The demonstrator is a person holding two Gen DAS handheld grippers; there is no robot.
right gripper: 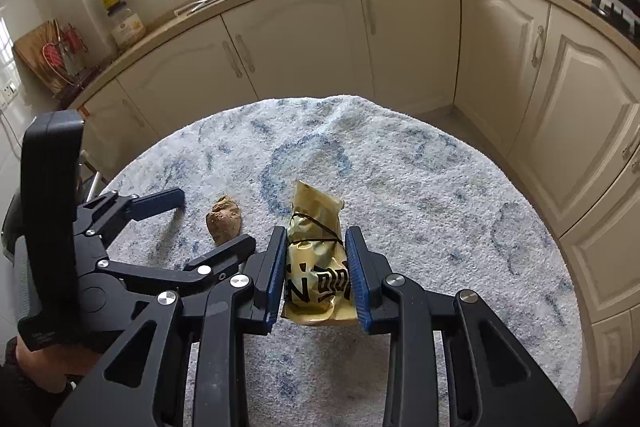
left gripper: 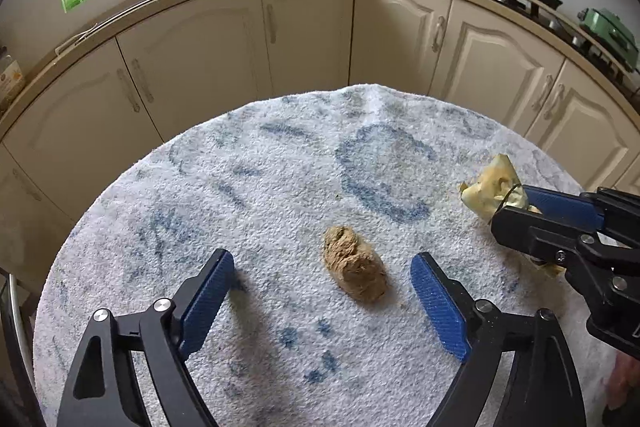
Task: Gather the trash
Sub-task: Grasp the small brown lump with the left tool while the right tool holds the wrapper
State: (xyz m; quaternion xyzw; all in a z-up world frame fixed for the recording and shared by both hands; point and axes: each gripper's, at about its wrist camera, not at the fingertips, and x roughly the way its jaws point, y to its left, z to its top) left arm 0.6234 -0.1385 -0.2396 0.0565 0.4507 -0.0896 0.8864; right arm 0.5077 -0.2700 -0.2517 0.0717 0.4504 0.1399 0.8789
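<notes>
Right tool [right gripper: 316, 269] clamped narrow on a yellow wrapper [right gripper: 316, 259], pads pressing both sides, evidently to carry it off as trash; left tool [left gripper: 322, 301] stands wide, nothing gripped, its fingers straddling a brown crumpled wad [left gripper: 354, 273] lying on the towel-covered desk [left gripper: 200, 187], seemingly lined up for the next pickup.

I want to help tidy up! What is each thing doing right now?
Yellow wrapper: squeezed between the right gripper's pads.
Brown lump: lying loose on the towel.
Left gripper: open around the lump, not touching.
</notes>
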